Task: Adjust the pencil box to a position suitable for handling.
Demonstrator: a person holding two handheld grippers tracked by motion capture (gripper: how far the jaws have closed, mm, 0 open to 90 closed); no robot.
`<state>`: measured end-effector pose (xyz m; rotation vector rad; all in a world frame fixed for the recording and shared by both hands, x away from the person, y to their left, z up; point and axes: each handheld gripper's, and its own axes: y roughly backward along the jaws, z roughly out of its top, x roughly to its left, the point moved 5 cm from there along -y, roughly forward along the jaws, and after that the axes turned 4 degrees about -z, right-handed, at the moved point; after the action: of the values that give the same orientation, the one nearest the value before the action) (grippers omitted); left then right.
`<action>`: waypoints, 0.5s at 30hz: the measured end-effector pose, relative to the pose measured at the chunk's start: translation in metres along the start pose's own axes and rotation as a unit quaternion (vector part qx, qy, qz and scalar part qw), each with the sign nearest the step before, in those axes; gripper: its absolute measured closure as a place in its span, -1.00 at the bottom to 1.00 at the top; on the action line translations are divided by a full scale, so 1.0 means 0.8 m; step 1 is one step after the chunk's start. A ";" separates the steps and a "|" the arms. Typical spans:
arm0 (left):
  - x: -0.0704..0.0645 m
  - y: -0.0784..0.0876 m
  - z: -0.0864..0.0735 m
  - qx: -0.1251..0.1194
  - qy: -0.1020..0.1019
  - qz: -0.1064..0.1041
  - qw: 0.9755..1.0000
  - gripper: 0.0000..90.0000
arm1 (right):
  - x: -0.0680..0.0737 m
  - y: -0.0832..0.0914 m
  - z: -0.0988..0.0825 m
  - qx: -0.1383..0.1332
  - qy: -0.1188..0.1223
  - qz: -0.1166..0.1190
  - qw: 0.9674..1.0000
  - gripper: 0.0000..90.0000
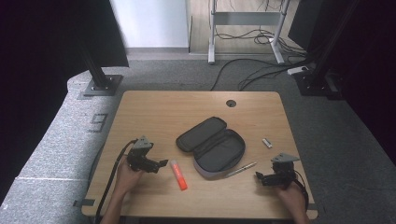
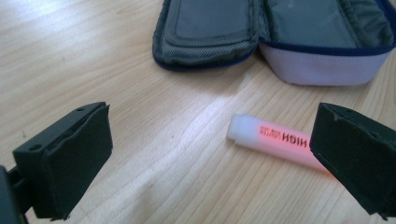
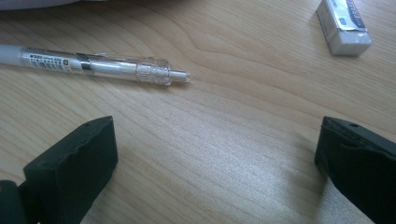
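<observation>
my left gripper [image 2: 210,154] is wide open and holds nothing; the highlighter [image 2: 275,142] lies at its 2 o'clock, partly behind the right jaw. if i close now, that jaw may push the highlighter away. my right gripper [image 3: 215,163] is open too, the pen [image 3: 93,65] at 11 o'clock, the eraser [image 3: 343,25] at 1. the open pencil case [image 1: 212,147] is between them.

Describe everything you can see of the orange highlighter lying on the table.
The highlighter is a short, stubby marker with a glowing orange-pink plastic body and a pale, whitish end. Dark print along its side reads "HIGH". It lies flat on the wooden table, just near of the open grey pencil case and apart from it. The left gripper hovers beside it, jaws open, one jaw covering its far end in the left gripper view. Whether they touch cannot be told.
</observation>
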<state>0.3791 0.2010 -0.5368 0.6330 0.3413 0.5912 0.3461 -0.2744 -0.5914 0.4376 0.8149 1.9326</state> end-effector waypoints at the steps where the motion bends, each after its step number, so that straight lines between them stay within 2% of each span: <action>1: 0.001 0.000 -0.003 0.000 0.000 0.000 1.000 -1.00 | 0.000 0.000 0.000 0.000 0.000 0.000 1.000 -1.00; 8: 0.010 -0.010 -0.029 -0.002 0.007 0.009 1.000 -1.00 | 0.000 0.000 0.000 0.000 0.000 0.000 1.000 -1.00; 10: 0.014 -0.014 -0.035 0.007 0.002 0.019 1.000 -1.00 | 0.000 0.000 0.000 0.000 0.000 0.000 1.000 -1.00; 15: 0.017 -0.023 -0.045 0.025 -0.005 0.028 0.999 -1.00 | 0.000 0.000 0.000 0.000 0.000 0.000 1.000 -1.00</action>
<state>0.3804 0.2136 -0.5771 0.6952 0.3298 0.6353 0.3460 -0.2744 -0.5914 0.4380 0.8148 1.9332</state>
